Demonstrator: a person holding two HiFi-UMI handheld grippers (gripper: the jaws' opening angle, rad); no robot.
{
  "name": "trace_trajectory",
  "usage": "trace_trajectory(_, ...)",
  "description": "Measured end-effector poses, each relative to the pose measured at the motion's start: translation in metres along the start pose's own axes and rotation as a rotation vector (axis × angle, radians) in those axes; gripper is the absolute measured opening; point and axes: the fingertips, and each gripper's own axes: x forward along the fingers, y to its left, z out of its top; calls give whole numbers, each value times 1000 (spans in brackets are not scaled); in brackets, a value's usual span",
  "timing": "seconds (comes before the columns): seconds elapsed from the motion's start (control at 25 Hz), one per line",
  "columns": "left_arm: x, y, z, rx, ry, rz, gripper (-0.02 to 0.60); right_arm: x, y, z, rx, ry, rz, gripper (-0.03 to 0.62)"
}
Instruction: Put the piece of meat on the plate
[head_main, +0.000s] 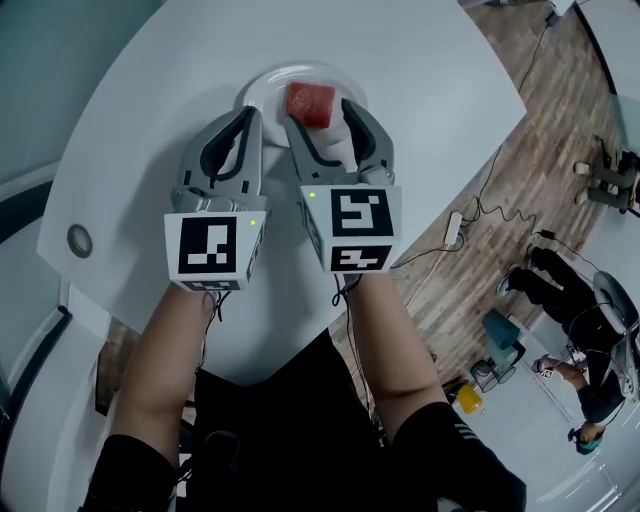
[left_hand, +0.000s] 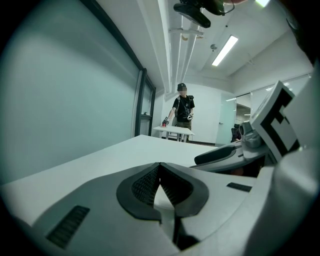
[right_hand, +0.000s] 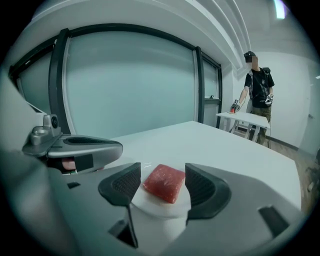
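Meat piece (head_main: 311, 104) rests on the white plate (head_main: 262, 86) on the surface (head_main: 140, 130). Right tongs (head_main: 318, 113) are open, jaws apart either side of the meat. Left tongs (head_main: 251, 115) are closed, empty, at the plate's left edge.

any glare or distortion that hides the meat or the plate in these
Head view: even light, piece of meat sharp on the white plate, no glare. Right gripper view: fisheye bending, dark corners, meat crisp. Left gripper view: same fisheye, bright ceiling light.
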Motion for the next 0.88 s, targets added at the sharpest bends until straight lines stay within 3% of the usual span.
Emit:
trace_trajectory(0.28, -21, -7, 34, 46, -57, 7, 3, -33, 6, 29, 16, -85, 16, 275)
trace_trajectory(0.36, -29, -11, 46, 59, -74, 5, 3, -47, 5, 42, 17, -125, 5, 193)
trace_trajectory(0.6, -64, -36, 76, 84, -111, 17, 3, -101, 7, 69, 6, -218, -12, 100)
trace_trajectory(0.76, -91, -58, 94, 135, -135, 38, 3, -132, 12, 83, 0, -268, 2, 77)
trace_trajectory(0.88, -101, -62, 105, 124, -154, 49, 3, -140, 15, 93, -22, -297, 16, 75)
